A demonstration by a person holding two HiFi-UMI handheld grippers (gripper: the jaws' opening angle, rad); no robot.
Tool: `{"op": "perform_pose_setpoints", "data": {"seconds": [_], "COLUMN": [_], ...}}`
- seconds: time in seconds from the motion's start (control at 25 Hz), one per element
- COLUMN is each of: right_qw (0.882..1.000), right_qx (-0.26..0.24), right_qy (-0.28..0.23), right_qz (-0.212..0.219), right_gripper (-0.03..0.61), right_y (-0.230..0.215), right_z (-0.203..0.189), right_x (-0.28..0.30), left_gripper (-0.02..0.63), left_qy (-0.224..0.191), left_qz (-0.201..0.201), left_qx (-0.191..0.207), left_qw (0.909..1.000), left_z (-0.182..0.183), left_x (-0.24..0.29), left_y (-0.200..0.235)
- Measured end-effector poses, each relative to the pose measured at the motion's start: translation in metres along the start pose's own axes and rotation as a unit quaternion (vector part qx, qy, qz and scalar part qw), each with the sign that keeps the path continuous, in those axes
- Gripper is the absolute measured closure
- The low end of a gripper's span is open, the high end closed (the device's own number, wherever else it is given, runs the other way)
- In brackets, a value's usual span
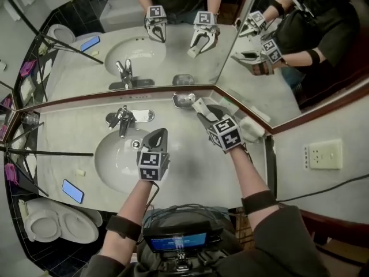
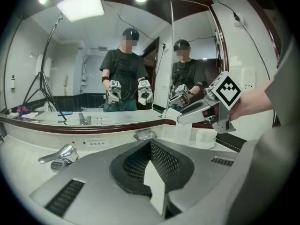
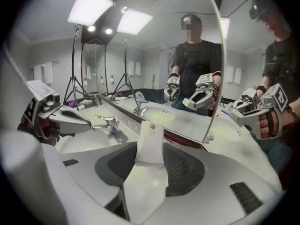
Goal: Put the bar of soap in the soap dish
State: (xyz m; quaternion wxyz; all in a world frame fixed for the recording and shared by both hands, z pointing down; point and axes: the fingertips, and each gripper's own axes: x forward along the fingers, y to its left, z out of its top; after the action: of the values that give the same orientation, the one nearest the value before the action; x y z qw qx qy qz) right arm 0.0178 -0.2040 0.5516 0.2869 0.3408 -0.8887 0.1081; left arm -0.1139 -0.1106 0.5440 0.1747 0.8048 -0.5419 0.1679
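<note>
My right gripper (image 1: 203, 109) clasps the one bar of soap (image 3: 149, 144) near the single soap dish (image 1: 183, 100); my left gripper (image 1: 159, 134) is clenched empty by the one basin (image 1: 112, 157).

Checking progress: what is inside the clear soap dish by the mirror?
Nothing shows in the clear glass soap dish; the white bar of soap is in the right gripper's jaws, overlapping and hiding the dish's right edge.

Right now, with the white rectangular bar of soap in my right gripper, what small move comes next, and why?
Probably ease the right gripper a little left until the white rectangular bar of soap is over the silvery soap dish. The jaws grip the bar, and in the head view it sits just right of the dish, not over it.
</note>
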Motion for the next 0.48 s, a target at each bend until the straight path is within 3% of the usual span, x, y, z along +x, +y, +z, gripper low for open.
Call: {"op": "perform_pose_setpoints", "data": {"seconds": [0.2,0.48], "right_qw": [0.994,0.989], "right_qx": [0.089,0.118], "right_qy": [-0.063,-0.072], "right_qz": [-0.021,-0.052], "right_gripper": [0.385,0.385], "right_y": [0.012,0.017], "right_z": [-0.017,-0.061], "right_x": [-0.059,-0.114], "left_gripper": [0.611,0.612], "left_qy": [-0.009,-0.008], "left_qz": [0.002,0.003], "left_qx": [0.002,0.013], "left_qw": [1.0000,0.9999], "left_z": [0.002,-0.004], "left_x": [-0.023,-0.042], "left_y": [-0.011,-0.024]}}
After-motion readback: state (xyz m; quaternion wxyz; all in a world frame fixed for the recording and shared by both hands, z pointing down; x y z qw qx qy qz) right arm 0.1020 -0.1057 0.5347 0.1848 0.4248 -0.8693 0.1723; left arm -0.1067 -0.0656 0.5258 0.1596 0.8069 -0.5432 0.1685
